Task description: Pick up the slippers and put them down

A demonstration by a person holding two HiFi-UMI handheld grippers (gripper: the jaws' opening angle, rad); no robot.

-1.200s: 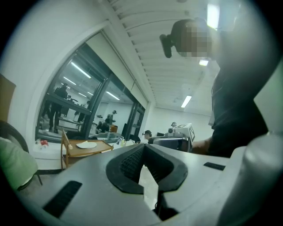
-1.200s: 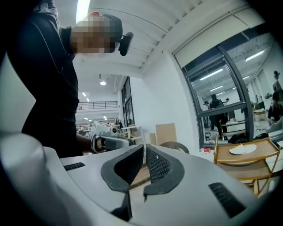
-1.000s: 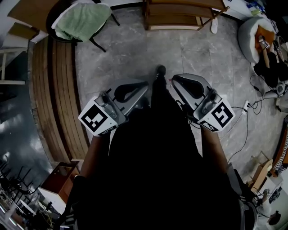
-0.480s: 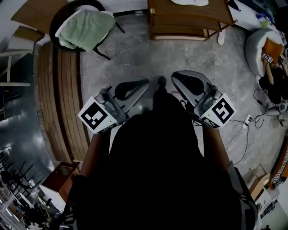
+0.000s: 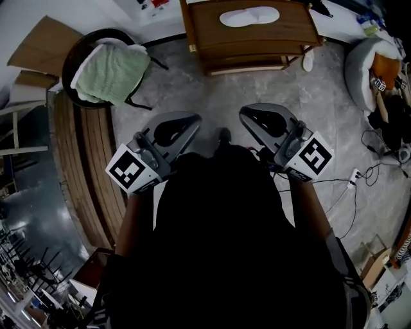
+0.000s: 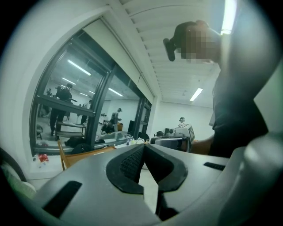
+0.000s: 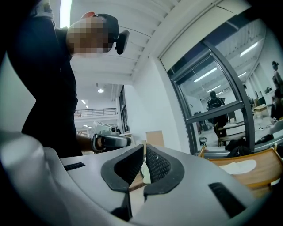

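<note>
A pair of white slippers (image 5: 249, 16) lies side by side on a brown wooden table (image 5: 212, 38) at the top of the head view. One white slipper (image 7: 239, 167) also shows on the table top (image 7: 265, 170) in the right gripper view. My left gripper (image 5: 194, 118) and right gripper (image 5: 246, 111) are held level in front of the person's body, well short of the table. Both point toward it. The left gripper's (image 6: 143, 146) jaws meet with nothing between them. The right gripper's (image 7: 144, 145) jaws are closed and empty too.
A round black chair with a green towel (image 5: 109, 71) stands at the upper left. Curved wooden boards (image 5: 83, 160) run down the left side. Cables (image 5: 347, 186) and a white round seat (image 5: 366, 64) lie at the right. The person's shoe (image 5: 224, 135) is on the grey floor between the grippers.
The person has walked forward with both grippers held level. The wooden table has come closer and the white slippers on it are now in view.
</note>
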